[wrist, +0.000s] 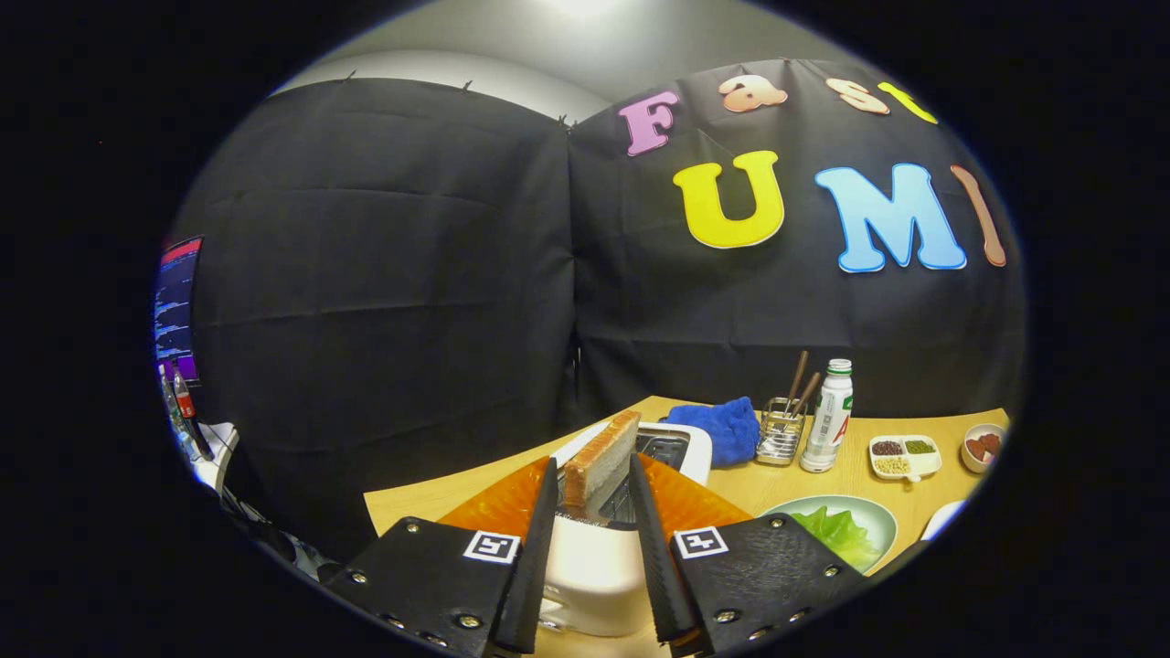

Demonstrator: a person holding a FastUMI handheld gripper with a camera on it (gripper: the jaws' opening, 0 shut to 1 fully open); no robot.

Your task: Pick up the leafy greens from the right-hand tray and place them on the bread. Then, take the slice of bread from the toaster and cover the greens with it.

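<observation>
One bread slice (pixel 601 457) stands upright in toaster (pixel 631 512), between my gripper (pixel 592 475) fingers, long axis running away from me. Fingers flank it with narrow gaps; contact I cannot confirm. Greens (pixel 836 535) lie on plate (pixel 877 514) right of gripper.

My gripper (pixel 591 475) points forward and slightly down over the table edge nearest me, both fingers reaching out ahead in a narrow V that closes toward the tips. The left finger (pixel 535 557) and the right finger (pixel 654 557) stand apart, with a clear gap between them. The tips flank the near end of the bread slice (pixel 601 455) standing in the toaster (pixel 594 567); the left tip sits right at the slice's side, the right tip just off it. I cannot tell whether either one presses on it.
</observation>
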